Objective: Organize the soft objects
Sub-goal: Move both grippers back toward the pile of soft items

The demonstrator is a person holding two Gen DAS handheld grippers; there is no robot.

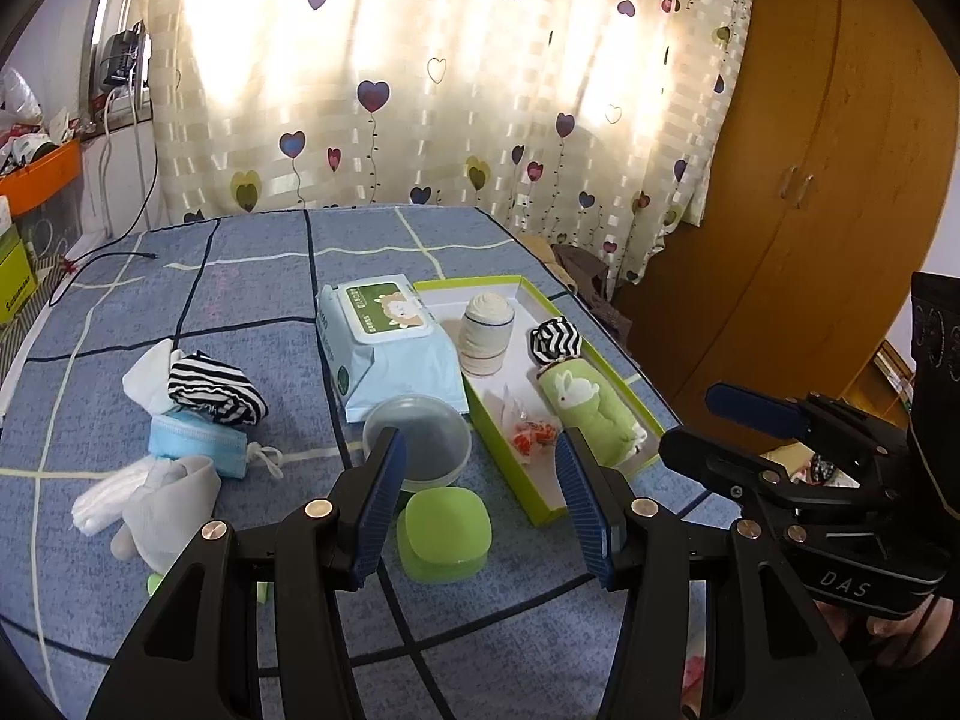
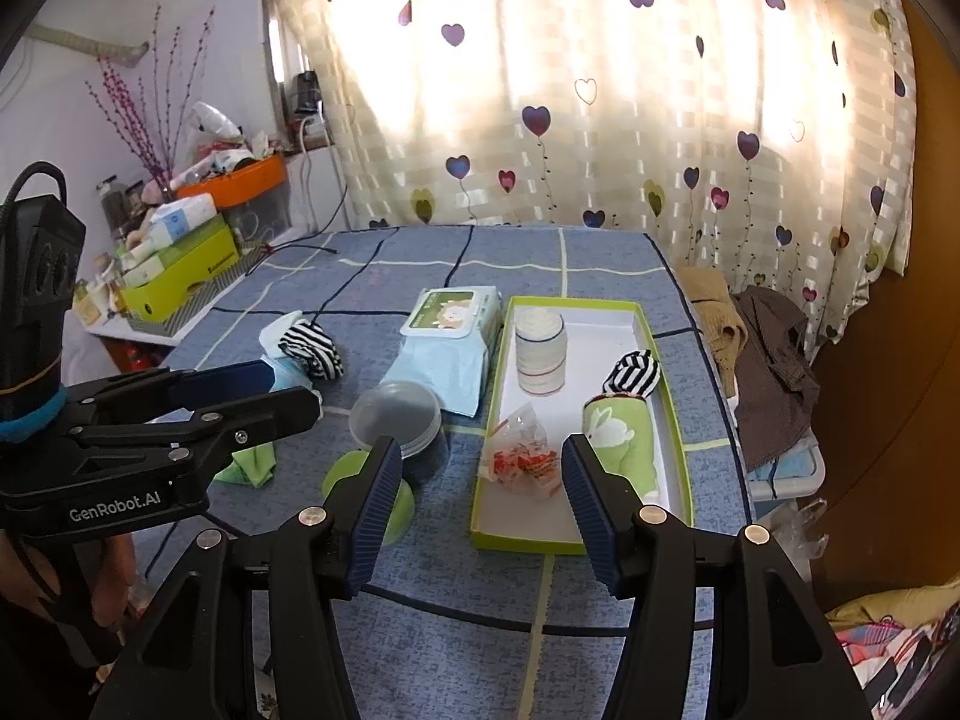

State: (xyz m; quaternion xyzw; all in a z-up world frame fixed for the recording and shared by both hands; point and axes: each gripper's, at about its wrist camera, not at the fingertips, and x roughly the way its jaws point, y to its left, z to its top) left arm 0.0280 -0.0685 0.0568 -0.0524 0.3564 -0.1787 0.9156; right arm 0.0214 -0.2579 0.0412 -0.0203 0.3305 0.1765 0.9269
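left gripper (image 1: 477, 501): fingers spread, holding nothing | right gripper (image 2: 477, 495): fingers spread, holding nothing | green lid (image 1: 444, 531) just ahead between left fingers | green rabbit towel (image 2: 621, 441) in green box (image 2: 678, 438) just beyond right finger | striped sock (image 1: 216, 390) and blue mask (image 1: 198, 441) far left of left fingers

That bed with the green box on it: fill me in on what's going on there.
A person holds two grippers over the bed, sorting soft items. Both the left gripper and the right gripper are open and hold nothing. The green box already contains a cream roll, a striped sock ball, a green rabbit towel and a small packet. Left outside on the blanket are a striped sock, a blue face mask and white cloths.
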